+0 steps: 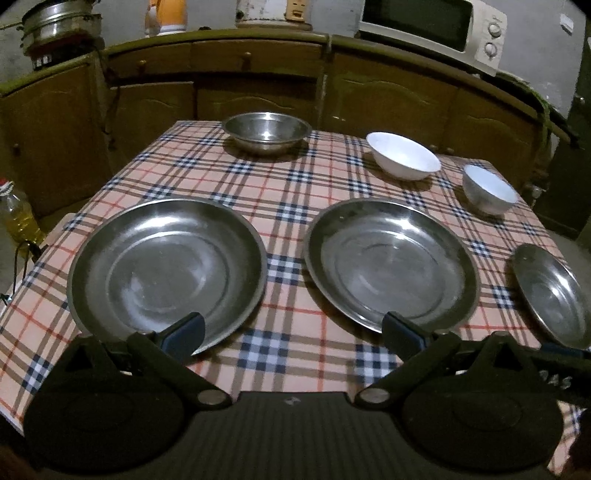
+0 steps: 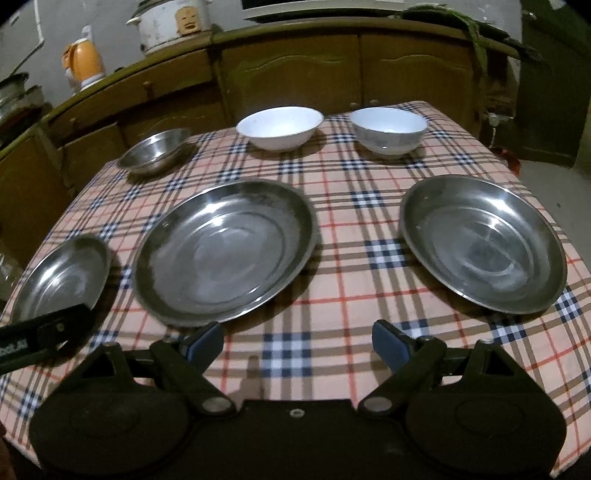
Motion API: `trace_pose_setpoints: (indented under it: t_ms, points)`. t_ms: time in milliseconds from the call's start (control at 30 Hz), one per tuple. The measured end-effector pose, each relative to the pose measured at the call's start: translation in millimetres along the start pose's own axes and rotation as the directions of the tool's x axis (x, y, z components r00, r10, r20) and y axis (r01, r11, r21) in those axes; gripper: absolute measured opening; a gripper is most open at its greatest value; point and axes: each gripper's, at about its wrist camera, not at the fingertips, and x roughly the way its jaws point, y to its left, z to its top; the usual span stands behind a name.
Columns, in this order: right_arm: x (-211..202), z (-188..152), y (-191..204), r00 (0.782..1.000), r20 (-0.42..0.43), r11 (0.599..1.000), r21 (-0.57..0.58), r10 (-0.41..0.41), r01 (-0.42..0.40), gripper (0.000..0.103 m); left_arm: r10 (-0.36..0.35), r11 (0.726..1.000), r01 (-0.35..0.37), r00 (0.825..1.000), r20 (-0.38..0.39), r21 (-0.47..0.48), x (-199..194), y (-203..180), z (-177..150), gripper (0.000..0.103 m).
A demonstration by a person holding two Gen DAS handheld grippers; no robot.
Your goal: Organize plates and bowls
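Observation:
Three steel plates lie in a row along the near side of the plaid tablecloth [image 1: 288,206]: a left plate [image 1: 166,269] [image 2: 62,277], a middle plate [image 1: 391,262] [image 2: 225,251] and a right plate [image 1: 554,295] [image 2: 484,243]. Along the far side stand a steel bowl [image 1: 267,133] [image 2: 155,149], a wide white bowl [image 1: 404,155] [image 2: 279,127] and a smaller white bowl [image 1: 489,188] [image 2: 388,129]. My left gripper [image 1: 291,334] hovers open over the gap between the left and middle plates. My right gripper [image 2: 297,343] is open between the middle and right plates. Both hold nothing.
Wooden cabinets [image 1: 258,81] run behind the table, with a microwave [image 1: 436,29], a steel pot [image 1: 55,26], an orange jug [image 2: 83,62] and a rice cooker [image 2: 170,26] on top. An oil bottle [image 1: 16,218] stands left of the table.

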Motion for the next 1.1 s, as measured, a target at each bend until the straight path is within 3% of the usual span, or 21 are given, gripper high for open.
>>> trace_pose_setpoints:
  t_ms: [300,467,533,767,967,1100]
  points:
    - [17,13,-27,0.997,0.068,0.999,0.036,0.029,-0.031,0.103,0.033,0.999,-0.033,0.999,0.01,0.005,21,4,13,0.103]
    - [25,21,-29,0.986,0.126,0.994,-0.015,0.107,-0.106,0.103,-0.003,1.0,0.002,1.0,0.016,0.017,31,-1,21,0.103]
    - [29,26,-29,0.985,0.146,0.996,-0.03,0.092,-0.088,0.103,-0.014,1.0,0.013,1.0,0.021,0.022,36,-5,23,0.103]
    - [46,33,-39,0.99,0.122,0.997,0.0,0.076,-0.077,0.103,-0.058,0.998,0.058,0.998,0.012,-0.031,51,1,18,0.103]
    - [52,32,-42,0.991,0.108,0.996,0.015,0.081,-0.083,0.103,-0.096,0.995,0.097,0.995,0.031,-0.013,56,20,4,0.103]
    - [55,33,-40,0.991,0.105,0.997,0.014,0.079,-0.081,0.103,-0.065,0.998,0.066,0.998,0.02,-0.01,66,41,-1,0.103]
